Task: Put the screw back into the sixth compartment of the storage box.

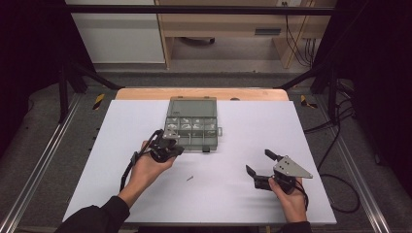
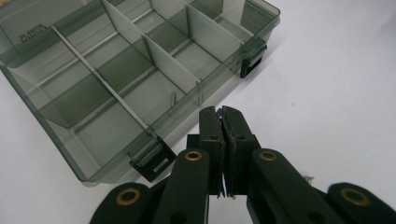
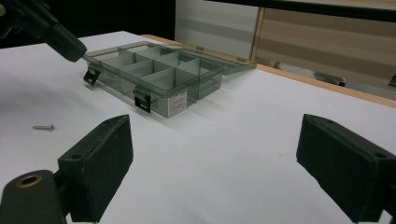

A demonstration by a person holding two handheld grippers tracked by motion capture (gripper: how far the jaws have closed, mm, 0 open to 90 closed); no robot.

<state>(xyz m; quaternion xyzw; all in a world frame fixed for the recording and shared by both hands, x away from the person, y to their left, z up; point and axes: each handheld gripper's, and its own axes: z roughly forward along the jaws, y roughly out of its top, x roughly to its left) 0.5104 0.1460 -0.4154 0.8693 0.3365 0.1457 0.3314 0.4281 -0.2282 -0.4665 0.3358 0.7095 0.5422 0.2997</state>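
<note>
Nearest you, your right gripper (image 1: 258, 164) sits low over the front right of the table (image 1: 243, 204), held from behind by your right hand (image 1: 291, 199). Its jaws stand wide apart with nothing between them – in the right gripper view only bare white table shows in the gap.

A little farther in, left of centre, a single small screw (image 1: 190, 178) lies loose on the white surface, between your two hands and well apart from the right gripper. The right gripper view shows it (image 3: 43, 127) lying flat on its side.

Your left gripper (image 1: 171, 141) is up at the near left corner of the compartment box (image 1: 192, 127), gripped by your left hand (image 1: 148, 167). Its jaws are closed tight, pad against pad, and no object is seen between them in the left gripper view (image 2: 220, 112). The tips hover just short of the box's front wall, near a black latch (image 2: 152, 161).

The box is smoked clear plastic, open, its lid (image 1: 191, 105) laid back flat toward the far edge – dividers split the tray into several cells. One short screw-like piece (image 2: 173, 98) rests in a front cell, just beyond the closed tips. From above, small pale parts show in the far row of cells; too small to name.

Beyond the table's wooden far edge: floor, a pale cabinet, cables.
</note>
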